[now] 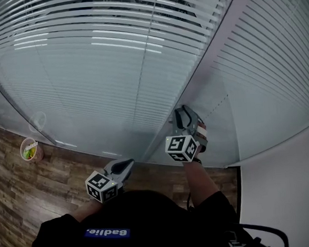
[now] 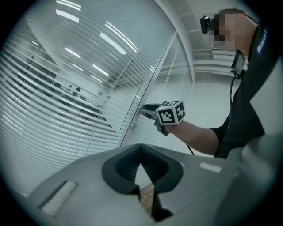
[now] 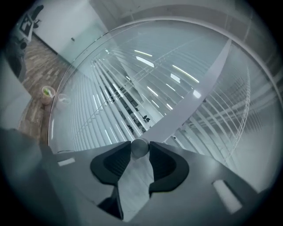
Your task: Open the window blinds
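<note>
1. Blue rectangular patch with white lettering [image 1: 107, 233] on the person's black top [image 1: 151, 221], behind the left gripper [image 1: 128, 164] jaws: upside down, unclear.
2. White marker cubes [image 1: 102, 185] behind each pair of jaws: black square patterns, no letters.
3. Round cup's green label [image 1: 31, 150], far left of the jaws: too small to read.

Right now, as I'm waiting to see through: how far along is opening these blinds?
Done: upper slats of the blinds look tilted, showing the room behind. In hand: right gripper clamps the round knob. Remaining: lower slats look shut; left gripper idle, shut.
</note>
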